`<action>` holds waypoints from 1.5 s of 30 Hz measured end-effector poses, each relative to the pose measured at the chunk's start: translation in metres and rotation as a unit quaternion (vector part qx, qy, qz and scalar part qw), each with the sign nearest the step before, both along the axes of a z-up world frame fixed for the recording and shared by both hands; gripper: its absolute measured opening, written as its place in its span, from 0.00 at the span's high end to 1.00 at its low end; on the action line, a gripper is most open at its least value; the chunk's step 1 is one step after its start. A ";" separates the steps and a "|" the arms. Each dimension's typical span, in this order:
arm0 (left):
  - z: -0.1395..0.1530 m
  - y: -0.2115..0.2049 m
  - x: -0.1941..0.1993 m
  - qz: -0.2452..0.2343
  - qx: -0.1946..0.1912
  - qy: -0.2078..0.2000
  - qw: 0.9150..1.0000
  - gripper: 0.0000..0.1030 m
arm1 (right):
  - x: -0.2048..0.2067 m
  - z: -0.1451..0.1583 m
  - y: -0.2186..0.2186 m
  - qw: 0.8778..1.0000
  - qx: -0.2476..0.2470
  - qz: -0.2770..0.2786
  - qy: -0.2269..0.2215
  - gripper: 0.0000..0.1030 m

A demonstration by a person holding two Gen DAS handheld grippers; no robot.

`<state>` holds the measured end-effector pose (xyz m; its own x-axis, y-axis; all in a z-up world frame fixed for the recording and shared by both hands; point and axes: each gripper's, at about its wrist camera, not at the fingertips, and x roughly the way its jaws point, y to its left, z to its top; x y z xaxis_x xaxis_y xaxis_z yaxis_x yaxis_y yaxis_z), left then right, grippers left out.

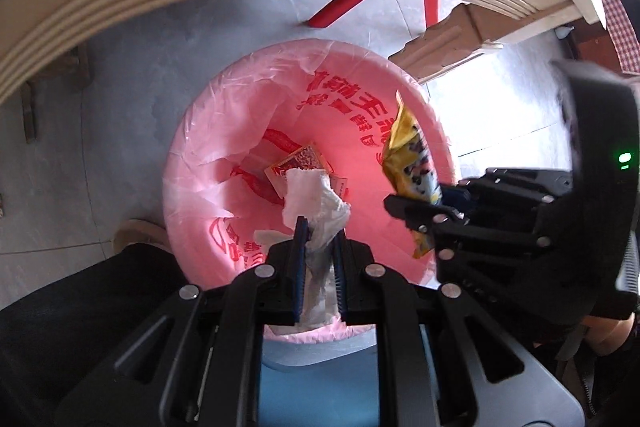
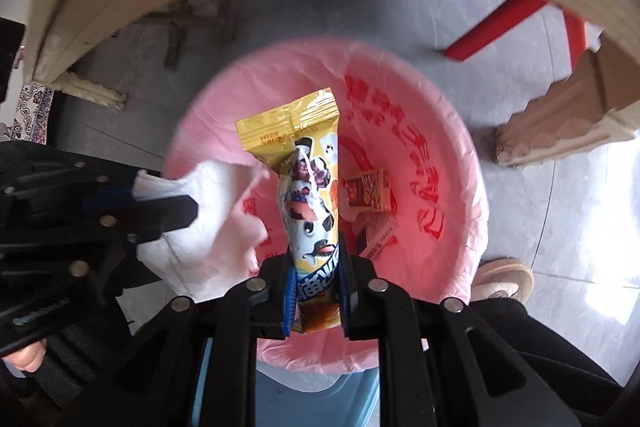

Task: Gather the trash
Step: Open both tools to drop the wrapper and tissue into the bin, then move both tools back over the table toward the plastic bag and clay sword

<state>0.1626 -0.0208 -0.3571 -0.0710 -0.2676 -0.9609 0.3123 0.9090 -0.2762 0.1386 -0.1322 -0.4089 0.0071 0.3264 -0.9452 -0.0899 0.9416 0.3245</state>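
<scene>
Pink-lined bin on grey floor, one only, both claws over its mouth. Inside already: two small cartons, maybe more, hard to tell. Left gripper pinches one white tissue. Right gripper pinches one yellow wrapper. Collecting looks mostly done; two drops remain.

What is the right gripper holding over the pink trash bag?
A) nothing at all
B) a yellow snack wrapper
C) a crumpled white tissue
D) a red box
B: the right gripper is shut on the yellow snack wrapper above the pink trash bag; the crumpled white tissue is in the left gripper.
</scene>
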 end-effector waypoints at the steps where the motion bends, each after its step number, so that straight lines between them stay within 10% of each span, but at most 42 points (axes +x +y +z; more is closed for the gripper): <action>1: -0.002 0.000 0.002 0.001 -0.002 0.003 1.000 0.87 | 0.001 -0.004 -0.001 1.000 0.001 -0.002 0.006 0.84; 18: -0.024 -0.006 0.009 0.008 0.013 0.016 1.000 0.87 | 0.005 -0.028 0.006 0.999 -0.022 0.010 0.020 0.83; 22: -0.024 -0.006 0.011 0.008 0.021 0.016 1.000 0.54 | 0.005 -0.029 0.010 0.999 -0.023 0.012 0.021 0.58; 26: -0.021 -0.002 0.014 0.017 0.021 0.013 1.000 0.46 | 0.005 -0.025 0.011 1.000 -0.022 0.011 0.010 0.50; 45: -0.019 0.002 0.013 0.021 0.052 -0.005 0.998 0.45 | 0.006 -0.015 0.005 1.000 -0.004 0.007 0.006 0.50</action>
